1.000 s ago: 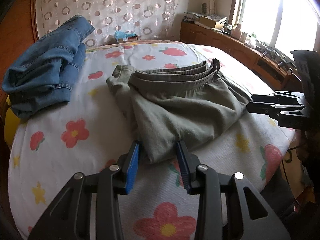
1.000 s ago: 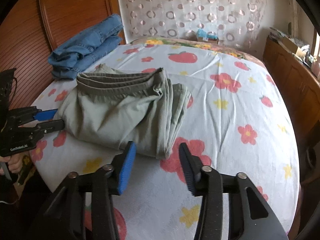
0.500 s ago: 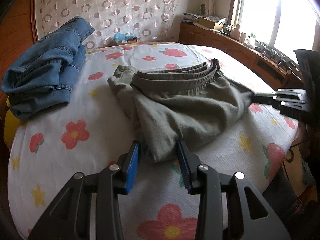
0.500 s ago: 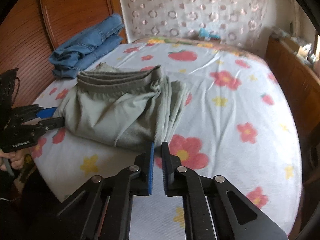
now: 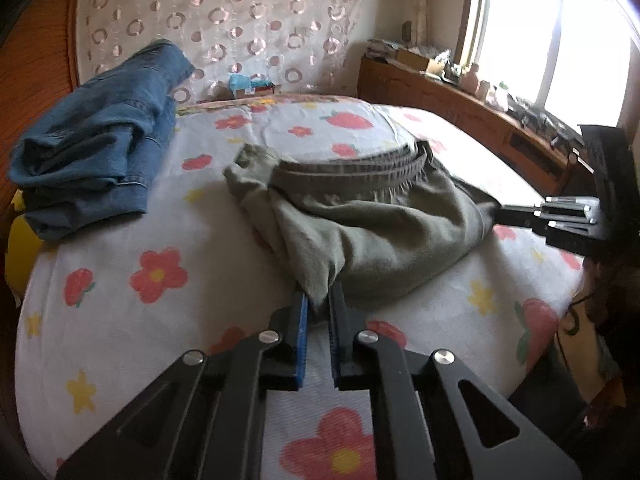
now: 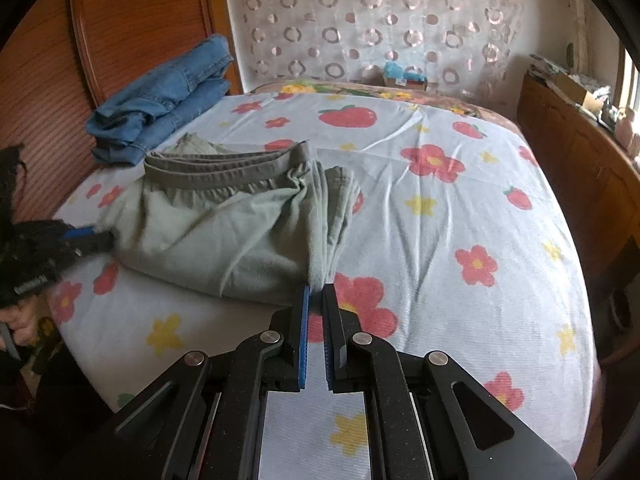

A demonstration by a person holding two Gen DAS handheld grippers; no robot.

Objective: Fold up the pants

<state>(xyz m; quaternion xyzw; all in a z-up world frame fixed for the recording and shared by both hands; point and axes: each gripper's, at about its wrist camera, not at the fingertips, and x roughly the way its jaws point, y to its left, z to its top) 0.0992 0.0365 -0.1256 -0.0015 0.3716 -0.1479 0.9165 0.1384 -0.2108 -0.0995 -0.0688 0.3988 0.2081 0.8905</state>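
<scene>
Olive-green pants (image 5: 372,232) lie folded and rumpled on the flowered bed (image 5: 120,320), waistband layers stacked at the far edge. Left tool (image 5: 318,308) has just closed, pinching one near corner; right tool (image 6: 315,294) clamps the other.

Daylight pours in from the window (image 5: 560,40) on my left view's right side, blown out to white glare. The bed (image 5: 120,320) is evenly lit with soft shadows. Both fisheye views bend hard at the edges, with dark corners. My left claw (image 6: 96,240) looks smeared in the right view
</scene>
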